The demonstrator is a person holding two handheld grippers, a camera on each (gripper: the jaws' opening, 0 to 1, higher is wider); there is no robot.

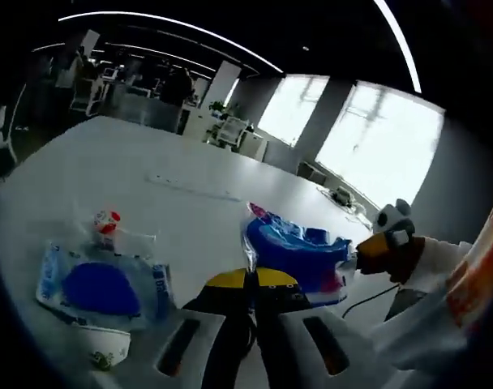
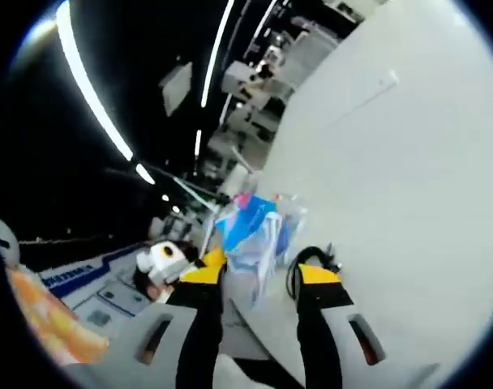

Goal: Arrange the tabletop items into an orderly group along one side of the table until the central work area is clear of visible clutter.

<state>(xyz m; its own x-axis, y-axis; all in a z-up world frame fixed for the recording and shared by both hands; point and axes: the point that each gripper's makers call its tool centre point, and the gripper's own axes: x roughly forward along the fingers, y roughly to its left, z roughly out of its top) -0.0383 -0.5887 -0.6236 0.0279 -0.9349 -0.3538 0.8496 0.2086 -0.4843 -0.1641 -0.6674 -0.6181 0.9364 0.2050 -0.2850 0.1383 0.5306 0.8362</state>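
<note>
Mid-sort, with clutter not yet grouped on the white table [image 1: 190, 174]. Left gripper [image 1: 251, 279] in the left gripper view: yellow-tipped jaws together, nothing visibly between them, poised low over the tabletop just short of a crumpled blue plastic bag [image 1: 299, 255]. Flat clear pouch with a blue disc inside [image 1: 100, 284] lying toward the near edge, a paper cup [image 1: 109, 348] touching its near side, a small white bottle with a red cap [image 1: 107, 223] just behind it. Plush toy with an orange and dark head [image 1: 392, 247] beside the blue bag, a black cable [image 1: 368, 300] trailing near it. Far half of the table mostly bare apart from a flat white strip [image 1: 194, 188]. Right gripper [image 2: 259, 279] in the right gripper view: jaws apart, blue-and-clear plastic bag [image 2: 250, 231] sitting in the gap just ahead of the tips, not clamped; cannot tell whether it touches either jaw. Same plush toy [image 2: 161, 263] just off one jaw, black cable loop [image 2: 299, 271] by the other. Likely step: picking up the blue bag to shift it to the group by one edge. Next move calls for advancing the right jaws around a firm fold of the bag and closing, clear of the cable; thin film likely to slip or drag.
</note>
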